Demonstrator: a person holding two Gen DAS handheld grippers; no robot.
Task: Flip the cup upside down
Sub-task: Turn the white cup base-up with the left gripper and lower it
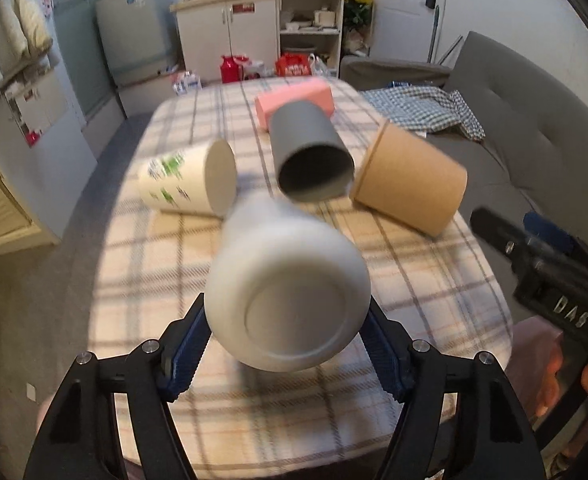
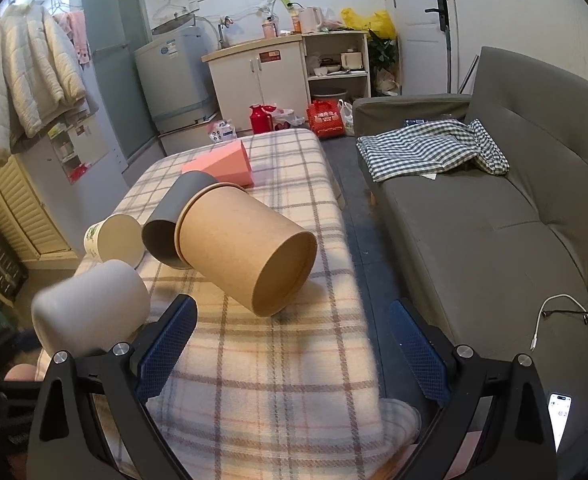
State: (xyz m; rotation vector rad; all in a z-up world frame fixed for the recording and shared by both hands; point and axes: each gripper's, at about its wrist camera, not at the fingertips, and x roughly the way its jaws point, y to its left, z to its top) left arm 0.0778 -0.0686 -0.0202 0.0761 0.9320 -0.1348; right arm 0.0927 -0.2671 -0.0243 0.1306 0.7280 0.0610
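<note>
Left wrist view: the left claw (image 1: 287, 336) is clamped on the white cup (image 1: 289, 292), its blue pads pressing the cup's sides near the base. The cup lies tilted with its flat, recessed bottom facing the camera and its mouth pointing away over the table (image 1: 141, 280), which is covered by a plaid cloth. It is plain, matte white and blurred.

Beyond it, from left to right, a printed paper cup (image 1: 185, 182) lies on its side, a grey cup (image 1: 312, 156) lies with its open mouth toward the camera and shows nothing inside, and a brown paper cup (image 1: 410, 180) lies on its side just beside the grey one. A pink box (image 1: 294, 100) sits behind them, farther away.

Right wrist view: the right claw (image 2: 294, 350) hangs with its fingers spread wide apart, gripping nothing, above the near part of the table. The white cup is at the far left, and the brown cup's recessed base faces the camera.
</note>
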